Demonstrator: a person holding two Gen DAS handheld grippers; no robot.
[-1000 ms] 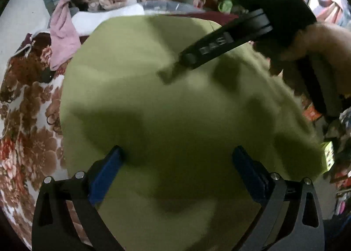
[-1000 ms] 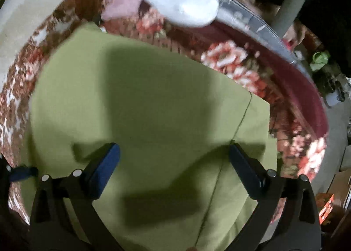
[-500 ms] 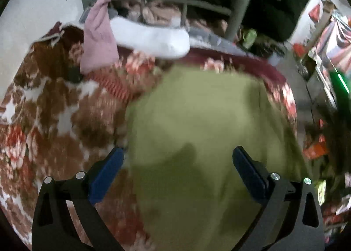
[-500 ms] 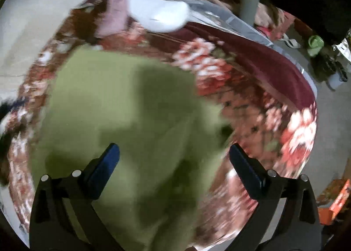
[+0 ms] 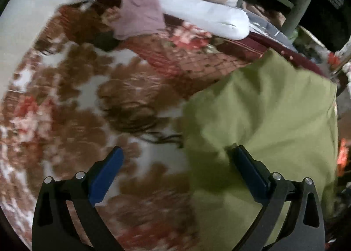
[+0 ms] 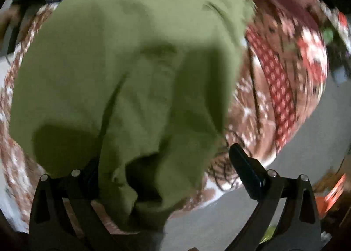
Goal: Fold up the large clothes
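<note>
- The green cloth (image 5: 269, 119) lies bunched on a floral blanket (image 5: 92, 101), seen at the right of the left wrist view.
- Left gripper (image 5: 177, 163): jaws wide, gripping nothing. Its right finger is over the cloth's near edge, and its left finger is over bare blanket.
- In the right wrist view the cloth (image 6: 131, 64) fills most of the frame, rumpled with a seam running down it, and hangs over the blanket's (image 6: 285, 75) edge toward grey floor (image 6: 296, 158).
- Right gripper (image 6: 166, 163): jaws wide. The cloth drapes over the left finger and hides its pad, while the right finger is clear of the cloth. Cannot tell if anything is pinched.
- Beyond the cloth, a pink garment (image 5: 140, 9) and a white roll (image 5: 204, 16) lie at the blanket's far side, touching each other.
- Both views are blurred.
</note>
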